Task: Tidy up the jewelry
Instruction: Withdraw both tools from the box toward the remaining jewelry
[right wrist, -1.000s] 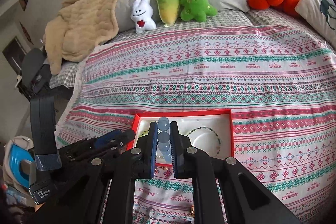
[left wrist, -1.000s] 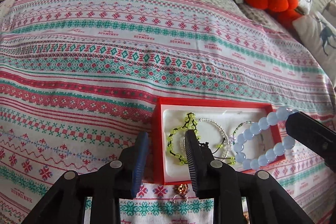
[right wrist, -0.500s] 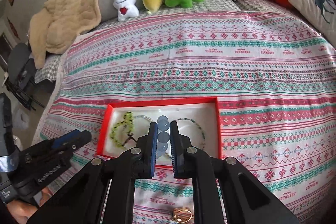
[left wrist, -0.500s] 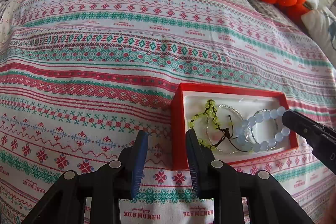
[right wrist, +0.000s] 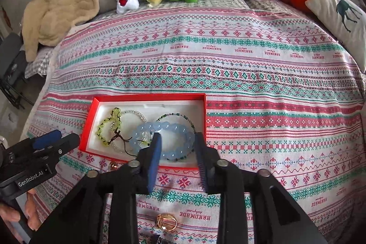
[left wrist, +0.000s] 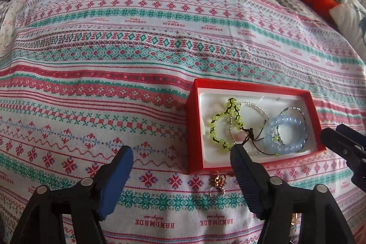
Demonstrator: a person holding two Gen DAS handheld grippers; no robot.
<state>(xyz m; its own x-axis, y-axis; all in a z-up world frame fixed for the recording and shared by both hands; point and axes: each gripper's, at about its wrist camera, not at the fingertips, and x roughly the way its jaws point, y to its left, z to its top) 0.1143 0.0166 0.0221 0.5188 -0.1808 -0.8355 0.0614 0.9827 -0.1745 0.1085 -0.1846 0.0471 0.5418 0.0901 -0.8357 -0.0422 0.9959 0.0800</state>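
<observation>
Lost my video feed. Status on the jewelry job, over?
Right gripper opening, blue bead bracelet lying free in red box. Left gripper opening, empty. Gold rings on bedspread, outside box. Nothing blocking.

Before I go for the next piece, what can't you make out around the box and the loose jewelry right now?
- Blue bead bracelet: near side hidden behind the opening right tongs, right wrist view.
- Gold ring: too small to tell its shape.
- Dark item below it: cut off by the bottom edge.
- Gold pieces: blurred, left wrist view.
</observation>
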